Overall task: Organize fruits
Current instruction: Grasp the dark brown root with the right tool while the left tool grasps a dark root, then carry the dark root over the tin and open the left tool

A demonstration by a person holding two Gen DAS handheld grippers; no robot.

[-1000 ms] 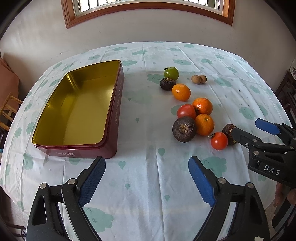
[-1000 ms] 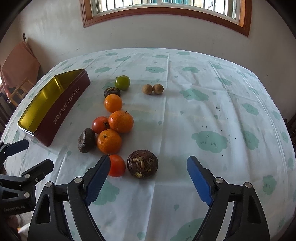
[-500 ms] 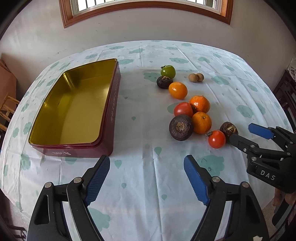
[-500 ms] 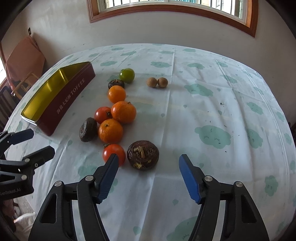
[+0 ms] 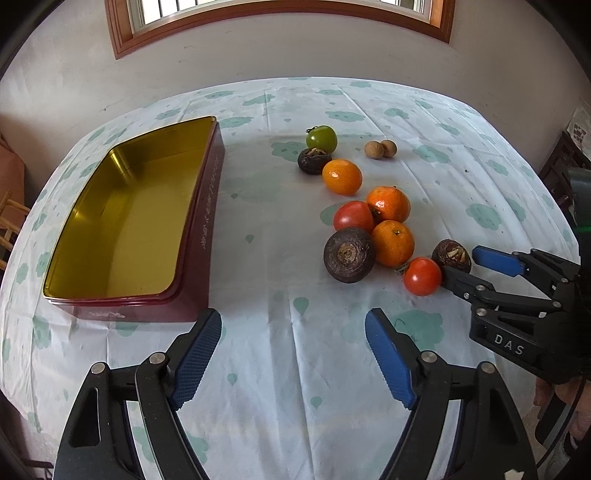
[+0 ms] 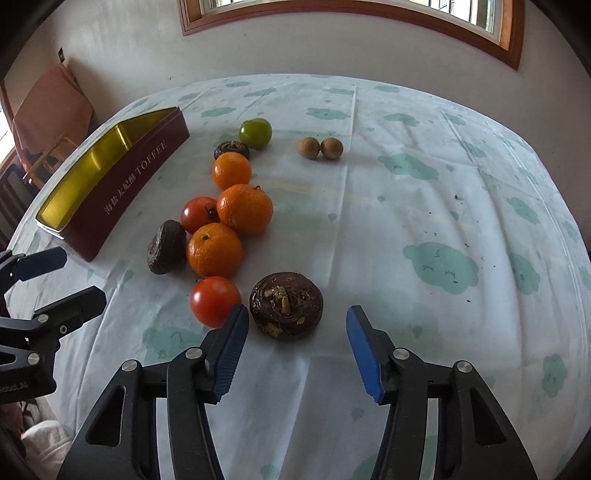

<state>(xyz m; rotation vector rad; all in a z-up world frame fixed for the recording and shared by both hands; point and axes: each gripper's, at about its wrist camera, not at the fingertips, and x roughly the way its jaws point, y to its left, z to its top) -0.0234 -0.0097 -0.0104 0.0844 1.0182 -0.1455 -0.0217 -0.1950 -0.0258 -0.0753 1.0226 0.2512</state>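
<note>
Currently both tongs hover over a table [image 5: 295, 369] under a white cloth with green cloud prints. Left gripper [image 5: 293, 354]: jaws closing, still fairly wide, nothing between them but bare cloth. Right gripper [image 6: 293, 332]: jaws closing, about half spread, with the near dark brown fruit [image 6: 286, 304] lying just ahead of the gap, toward the left pad; the pads do not press on it, and it rests on the cloth. A red tomato [image 6: 214, 301] sits just outside that left pad, at 9 o'clock of the dark fruit. From the right wrist view the rest of the fruit runs away toward 11 o'clock: an orange [image 6: 214, 249] touching a second, flatter dark fruit [image 6: 166, 247] at its 9 o'clock, then another red tomato [image 6: 199, 214] against a second orange [image 6: 245, 208], then a third orange [image 6: 232, 170], a small dark fruit [image 6: 231, 149] and a green tomato [image 6: 255, 133] farthest out. Two small tan round fruits [image 6: 319, 147], touching each other, lie apart at 3 o'clock of the green tomato. A dark red tin [image 5: 207, 236] with a gold inside, holding nothing, stands well apart at 9 o'clock of the fruit cluster, long side toward it; "TOFFEE" printed on that side. Beyond the table, a plain wall and a wood-framed window [image 5: 280, 18]. A chair [image 6: 51, 110] shows at the left edge of the right wrist view.
</note>
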